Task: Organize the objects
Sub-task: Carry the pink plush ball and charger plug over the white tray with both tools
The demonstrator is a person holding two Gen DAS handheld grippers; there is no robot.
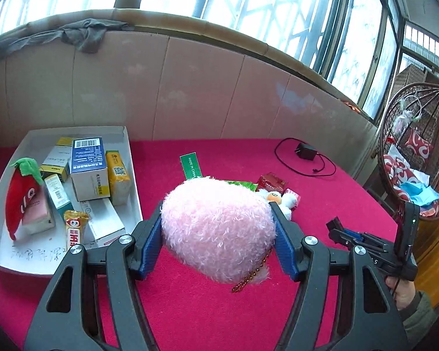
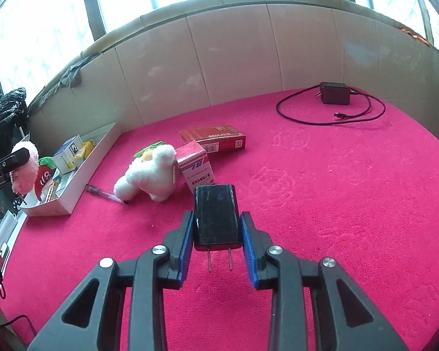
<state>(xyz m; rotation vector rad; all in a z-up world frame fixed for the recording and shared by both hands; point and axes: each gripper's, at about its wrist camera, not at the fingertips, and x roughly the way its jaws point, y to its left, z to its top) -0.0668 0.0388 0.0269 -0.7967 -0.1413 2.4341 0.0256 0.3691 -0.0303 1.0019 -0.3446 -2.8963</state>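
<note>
Both handheld grippers are loaded above a magenta carpeted platform [image 2: 322,190] bounded by a padded beige wall under bright windows. The left gripper [image 1: 218,228] has its blue pads pressed into either side of a fluffy pink plush toy [image 1: 216,228], which hangs clear of the carpet with a beaded chain [image 1: 250,278] dangling from its underside at 5 o'clock. In the left wrist view, a white cardboard tray [image 1: 133,169] sits at 9 o'clock of the plush, already stocked with a red chili plush [image 1: 19,196], a blue-and-white box [image 1: 87,166], a yellow packet [image 1: 117,175] and other small cartons. The right gripper [image 2: 216,222] is clamped on a black plug adapter [image 2: 215,215], its two metal prongs [image 2: 219,259] pointing back toward the camera, lifted above the carpet. Beyond it in the right wrist view, at 11 o'clock, a white plush animal [image 2: 150,175] lies touching a small red-and-white carton [image 2: 196,165], with a flat red box [image 2: 213,139] just behind them and a clear pen [image 2: 105,194] on the carpet near the tray's [image 2: 85,172] corner. A green packet [image 2: 149,147] peeks out from behind the white plush. Well apart, at 1 o'clock near the wall, a black charger brick [image 2: 335,93] rests with its cable [image 2: 322,117] looped loosely around it.
</note>
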